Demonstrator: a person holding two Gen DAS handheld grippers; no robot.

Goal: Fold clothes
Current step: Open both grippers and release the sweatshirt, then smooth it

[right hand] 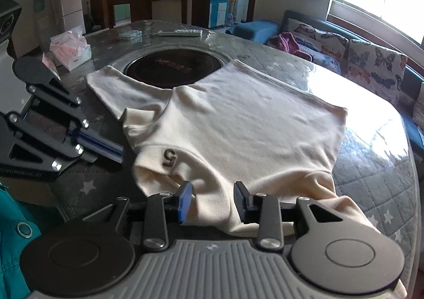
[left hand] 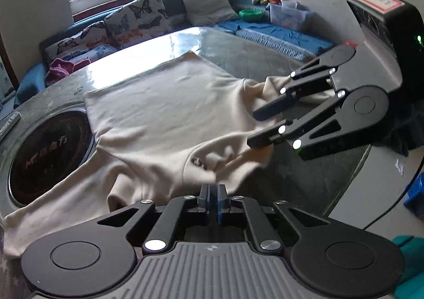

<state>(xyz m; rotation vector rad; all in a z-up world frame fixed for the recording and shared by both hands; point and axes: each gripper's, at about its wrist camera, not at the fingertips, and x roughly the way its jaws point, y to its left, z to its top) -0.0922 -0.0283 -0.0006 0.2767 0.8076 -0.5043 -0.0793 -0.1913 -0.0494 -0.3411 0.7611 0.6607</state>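
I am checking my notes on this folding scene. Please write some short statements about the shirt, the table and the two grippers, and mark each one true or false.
1. The shirt is cream-coloured. True.
2. The right gripper has its fingers clamped tight together. False: they stand apart, with shirt fabric lying between them.
3. The left gripper is shut. True.
4. One sleeve lies partly over the round cooktop set in the table. True.
5. The shirt hangs on a hanger. False: it lies spread on the table.

Black gripper [right hand: 213, 202], blue pads [right hand: 184, 202], silver screws.
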